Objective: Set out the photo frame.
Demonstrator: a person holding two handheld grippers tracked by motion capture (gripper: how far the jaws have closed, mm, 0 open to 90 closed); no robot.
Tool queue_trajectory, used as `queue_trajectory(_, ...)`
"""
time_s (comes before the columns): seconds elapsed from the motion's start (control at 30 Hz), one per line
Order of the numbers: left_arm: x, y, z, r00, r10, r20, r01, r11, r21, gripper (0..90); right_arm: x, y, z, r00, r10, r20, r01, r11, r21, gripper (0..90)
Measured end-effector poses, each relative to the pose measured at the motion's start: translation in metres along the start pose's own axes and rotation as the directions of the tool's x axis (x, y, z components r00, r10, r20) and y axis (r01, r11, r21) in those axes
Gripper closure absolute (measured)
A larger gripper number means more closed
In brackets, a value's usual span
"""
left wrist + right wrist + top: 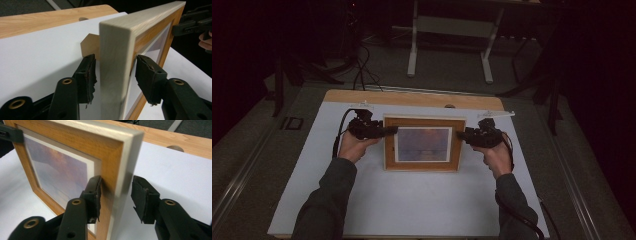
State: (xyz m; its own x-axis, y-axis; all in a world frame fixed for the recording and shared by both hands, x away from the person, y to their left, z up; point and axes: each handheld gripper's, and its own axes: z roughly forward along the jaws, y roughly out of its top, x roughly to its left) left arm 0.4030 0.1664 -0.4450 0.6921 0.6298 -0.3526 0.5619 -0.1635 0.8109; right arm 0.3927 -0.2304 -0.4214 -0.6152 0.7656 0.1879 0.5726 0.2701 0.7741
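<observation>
Judging by its wooden border and glazed front, the picture frame (424, 144) you were handling was stiff and fairly light, but fragile across the pane and slick along its pale painted edge. It stood near the far middle of the white surface (412, 200), propped on a brown stand at its back (90, 45). The side rails were the right places to take hold: solid wood, away from the glass, one claw on each side so it could not twist.

Your left claw (113, 75) straddled the frame's left rail, with a visible gap between each ragged pad and the wood, so it was released rather than clamping. Your right claw (116, 197) straddled the opposite rail; its front pad (93, 195) lay right against the wooden face, while the rear pad stood clear of the pale edge, so it gripped nothing either. With both claws loose, the frame seemed to rest on the surface and its stand alone.
</observation>
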Motion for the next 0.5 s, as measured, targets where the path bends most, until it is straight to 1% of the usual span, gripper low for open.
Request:
queue_trajectory(0.07,0.0,-0.002,-0.002,1.0,-0.004,-0.006,0.004,1.0,-0.004,49.4,-0.002,-0.002,-0.002,1.0,0.007,0.005,-0.007,1.0,-0.003,56.2)
queue_trajectory(0.1,0.0,-0.003,-0.003,0.9998,0.003,-0.018,-0.003,1.0,0.0,49.3,-0.005,-0.004,-0.005,0.9999,0.015,0.005,-0.015,0.9999,-0.005,54.9)
queue_trajectory(0.13,0.0,-0.003,-0.003,0.9998,0.003,-0.018,-0.003,1.0,0.0,48.9,-0.005,-0.004,-0.005,0.9999,0.015,0.005,-0.015,0.9999,-0.005,54.9)
queue_trajectory(0.2,-0.001,-0.003,-0.006,0.9993,0.009,-0.035,-0.009,0.9999,0.006,48.1,-0.007,-0.006,-0.007,0.9998,0.018,0.001,-0.018,0.9998,0.0,54.0)
queue_trajectory(0.33,-0.003,-0.004,-0.014,0.9984,0.019,-0.053,-0.019,0.9998,0.004,47.8,-0.01,-0.009,-0.014,0.9999,0.016,0.006,-0.016,0.9998,0.008,52.2)
queue_trajectory(0.37,-0.005,-0.004,-0.017,0.998,0.023,-0.059,-0.023,0.9997,0.0,47.3,-0.012,-0.01,-0.018,0.9999,0.011,0.007,-0.011,0.9999,0.006,51.1)
queue_trajectory(0.4,-0.005,-0.005,-0.019,0.9977,0.028,-0.062,-0.028,0.9996,-0.002,47.3,-0.012,-0.01,-0.018,0.9999,0.011,0.007,-0.011,0.9999,0.006,51.1)
queue_trajectory(0.43,-0.006,-0.005,-0.024,0.9966,0.031,-0.076,-0.031,0.9995,-0.005,46.7,-0.014,-0.012,-0.023,0.9998,0.014,0.012,-0.014,0.9999,0.008,50.3)
queue_trajectory(0.47,-0.007,-0.005,-0.027,0.9961,0.032,-0.082,-0.033,0.9994,-0.008,46.7,-0.014,-0.012,-0.023,0.9998,0.014,0.012,-0.014,0.9999,0.008,50.3)
queue_trajectory(0.5,-0.008,-0.006,-0.035,0.9948,0.033,-0.096,-0.035,0.9991,-0.022,46.1,-0.016,-0.014,-0.028,0.9998,0.017,0.013,-0.017,0.9998,0.006,49.6)
